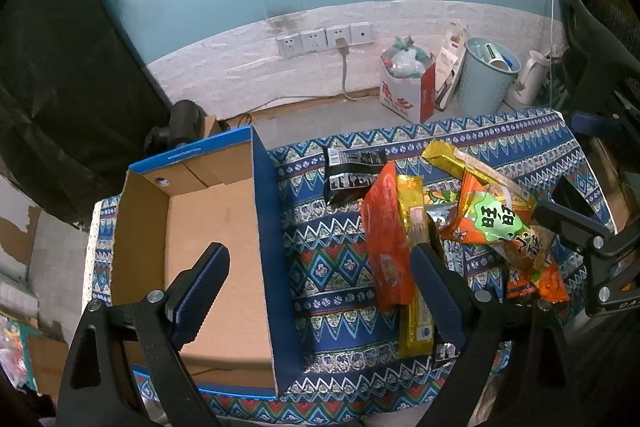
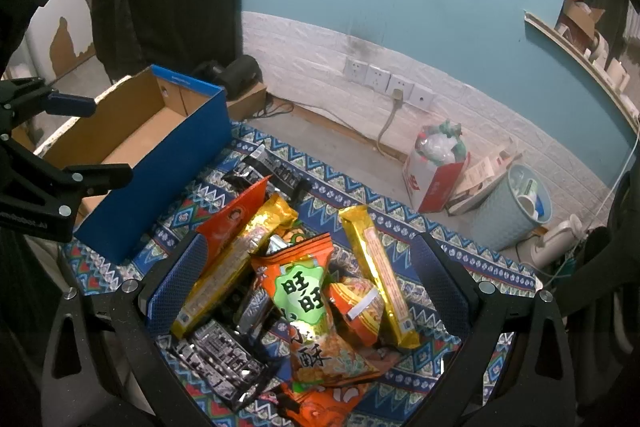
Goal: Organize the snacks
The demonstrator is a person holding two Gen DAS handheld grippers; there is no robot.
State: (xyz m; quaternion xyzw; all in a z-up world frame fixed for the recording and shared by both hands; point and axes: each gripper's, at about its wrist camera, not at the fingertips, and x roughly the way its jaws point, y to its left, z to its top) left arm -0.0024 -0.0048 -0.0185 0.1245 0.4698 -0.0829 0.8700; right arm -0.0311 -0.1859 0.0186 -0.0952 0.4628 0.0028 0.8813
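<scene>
A pile of snack packets lies on the patterned cloth: an orange packet (image 1: 387, 243), gold bars (image 1: 416, 267), a green-labelled orange bag (image 1: 496, 219) and a black packet (image 1: 352, 171). An open blue cardboard box (image 1: 212, 227) stands to the left, with nothing in it. My left gripper (image 1: 320, 287) is open and empty above the box's right wall. My right gripper (image 2: 308, 291) is open and empty above the pile, with the green-labelled bag (image 2: 304, 295), gold bars (image 2: 376, 267) and black packets (image 2: 224, 359) between its fingers. The box (image 2: 160, 163) shows at the left in the right wrist view.
The table with the patterned cloth (image 1: 332, 255) ends just beyond the snacks. On the floor behind stand a red-and-white bag (image 1: 408, 87), a pale blue bin (image 1: 486, 75) and a white kettle (image 1: 530, 79). Wall sockets (image 1: 324, 41) have a cable hanging.
</scene>
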